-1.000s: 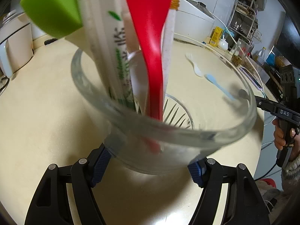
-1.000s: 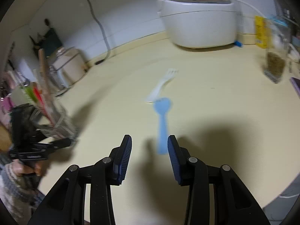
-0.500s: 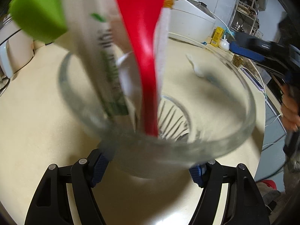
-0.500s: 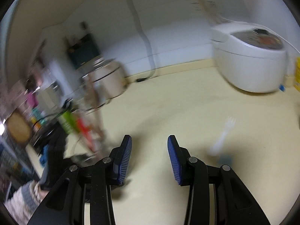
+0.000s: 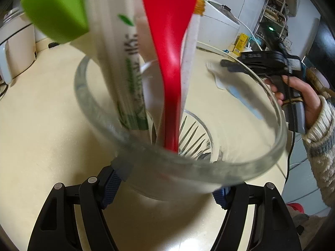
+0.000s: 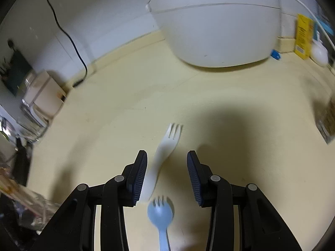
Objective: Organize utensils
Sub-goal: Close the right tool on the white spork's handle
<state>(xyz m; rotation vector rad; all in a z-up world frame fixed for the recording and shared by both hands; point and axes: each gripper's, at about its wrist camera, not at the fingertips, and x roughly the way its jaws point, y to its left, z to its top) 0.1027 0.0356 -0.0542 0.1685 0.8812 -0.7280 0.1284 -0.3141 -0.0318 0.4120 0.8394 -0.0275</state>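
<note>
The left tongs (image 5: 165,185) pinch a glass cup (image 5: 180,146); right tongs (image 6: 167,172) (marked "DAS") are spread above a white fork (image 6: 165,148).

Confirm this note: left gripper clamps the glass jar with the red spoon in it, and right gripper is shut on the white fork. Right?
Not quite. In the right wrist view the right gripper is open above the white fork, which lies on the counter. The rest holds: the left gripper clamps the glass jar with the red spoon.

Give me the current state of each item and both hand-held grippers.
Glass holder: clamped in the left hand-held gripper.
Red spoon: standing in holder.
White fork: flat on counter, loose.
Blue spork: flat on counter, loose.
Right hand-held gripper: open, empty, over the fork.
</note>
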